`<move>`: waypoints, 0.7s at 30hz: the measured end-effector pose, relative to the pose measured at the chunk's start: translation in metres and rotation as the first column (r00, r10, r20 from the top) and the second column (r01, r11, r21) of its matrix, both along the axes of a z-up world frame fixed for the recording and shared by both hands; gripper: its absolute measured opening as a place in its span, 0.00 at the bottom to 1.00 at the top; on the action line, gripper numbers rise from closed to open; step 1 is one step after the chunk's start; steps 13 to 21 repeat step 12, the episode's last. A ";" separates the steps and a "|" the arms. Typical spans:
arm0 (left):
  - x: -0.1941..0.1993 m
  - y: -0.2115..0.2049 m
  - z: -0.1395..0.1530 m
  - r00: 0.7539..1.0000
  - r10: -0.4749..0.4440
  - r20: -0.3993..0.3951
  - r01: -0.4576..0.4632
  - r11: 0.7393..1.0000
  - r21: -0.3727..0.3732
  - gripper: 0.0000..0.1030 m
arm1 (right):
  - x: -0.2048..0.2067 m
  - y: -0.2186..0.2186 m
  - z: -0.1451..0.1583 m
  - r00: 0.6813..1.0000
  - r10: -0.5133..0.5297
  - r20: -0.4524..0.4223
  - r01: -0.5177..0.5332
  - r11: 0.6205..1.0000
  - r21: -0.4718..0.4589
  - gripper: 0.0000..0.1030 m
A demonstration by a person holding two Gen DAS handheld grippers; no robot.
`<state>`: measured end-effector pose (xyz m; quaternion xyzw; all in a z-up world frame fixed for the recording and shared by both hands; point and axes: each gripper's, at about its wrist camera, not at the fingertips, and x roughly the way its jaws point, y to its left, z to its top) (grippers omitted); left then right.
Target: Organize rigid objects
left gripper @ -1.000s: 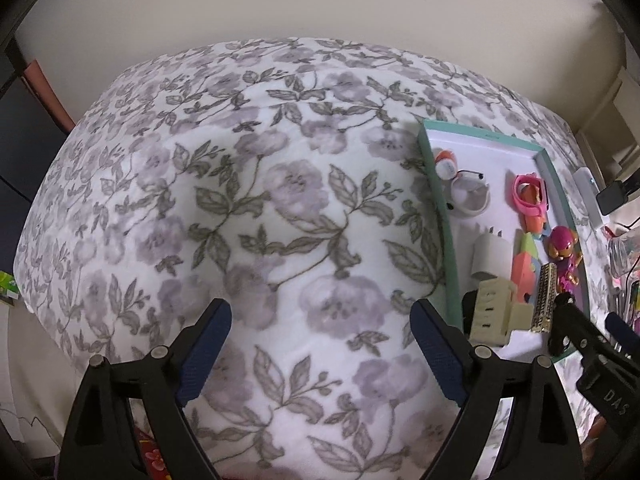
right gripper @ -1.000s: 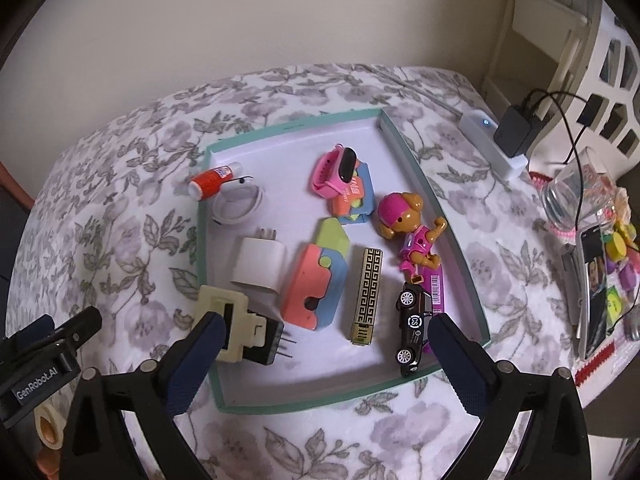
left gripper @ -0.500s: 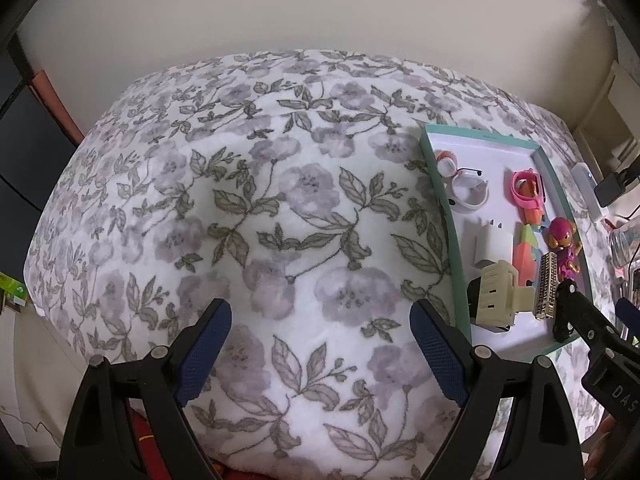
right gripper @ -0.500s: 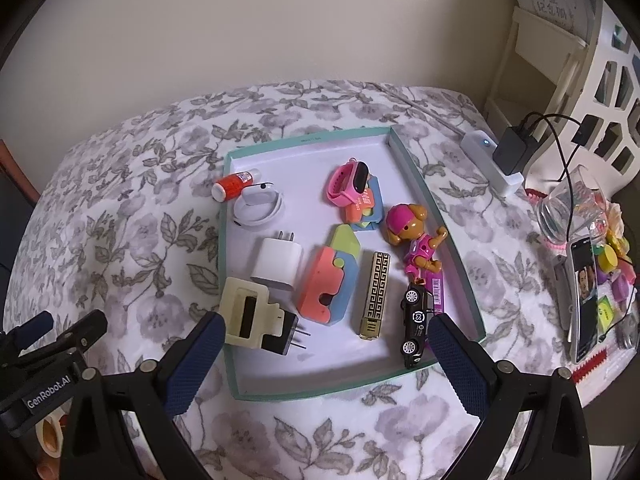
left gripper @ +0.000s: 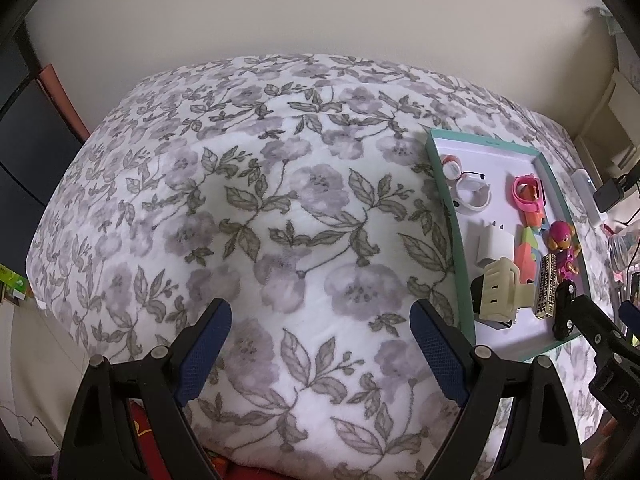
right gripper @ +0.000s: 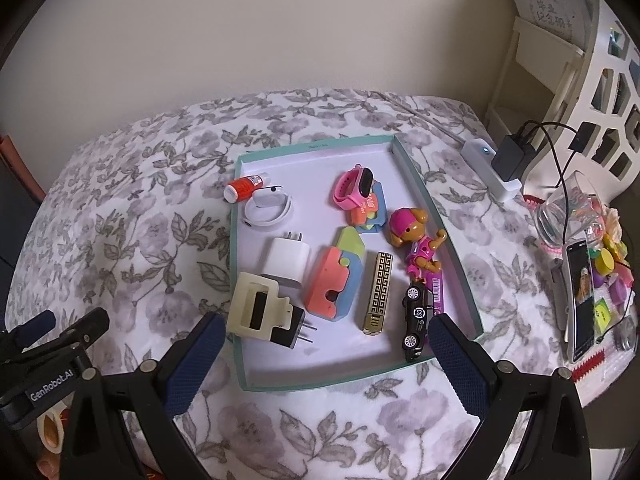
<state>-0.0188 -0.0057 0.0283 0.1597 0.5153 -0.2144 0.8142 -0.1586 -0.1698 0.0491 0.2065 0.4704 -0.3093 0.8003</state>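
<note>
A teal-rimmed tray [right gripper: 448, 236] lies on the floral blanket and holds several small items: a cream hair clip [right gripper: 256, 310], a white charger [right gripper: 286, 260], a pink watch [right gripper: 354, 188], a toy dog figure [right gripper: 416, 240], a gold patterned bar [right gripper: 378, 292], a black toy car [right gripper: 416, 320] and a coiled white cable [right gripper: 268, 208]. My right gripper [right gripper: 322, 344] is open and empty, held above the tray's near edge. My left gripper [left gripper: 320, 334] is open and empty over bare blanket, left of the tray [left gripper: 448, 208].
The floral blanket [left gripper: 260, 220] covers a raised surface against a beige wall. To the right of the tray lie a power strip with a black charger [right gripper: 504, 160], a glass [right gripper: 568, 208], a phone [right gripper: 580, 300] and small colourful clutter [right gripper: 612, 264]. White shelving [right gripper: 560, 60] stands at the far right.
Both grippers have drawn back and up from the blanket, so the tray and blanket look smaller and farther. Both stay open and empty. The tray's items have not moved.
</note>
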 end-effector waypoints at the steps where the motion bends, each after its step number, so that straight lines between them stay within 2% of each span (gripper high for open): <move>1: 0.000 0.000 0.000 1.000 -0.002 0.001 0.002 1.000 0.001 0.88 | 0.000 0.000 0.000 1.000 0.001 0.001 -0.001 1.000 -0.001 1.00; 21: -0.001 0.001 0.003 1.000 0.007 0.010 -0.007 1.000 -0.001 0.89 | 0.001 0.001 0.002 1.000 0.005 0.003 -0.005 1.000 -0.001 1.00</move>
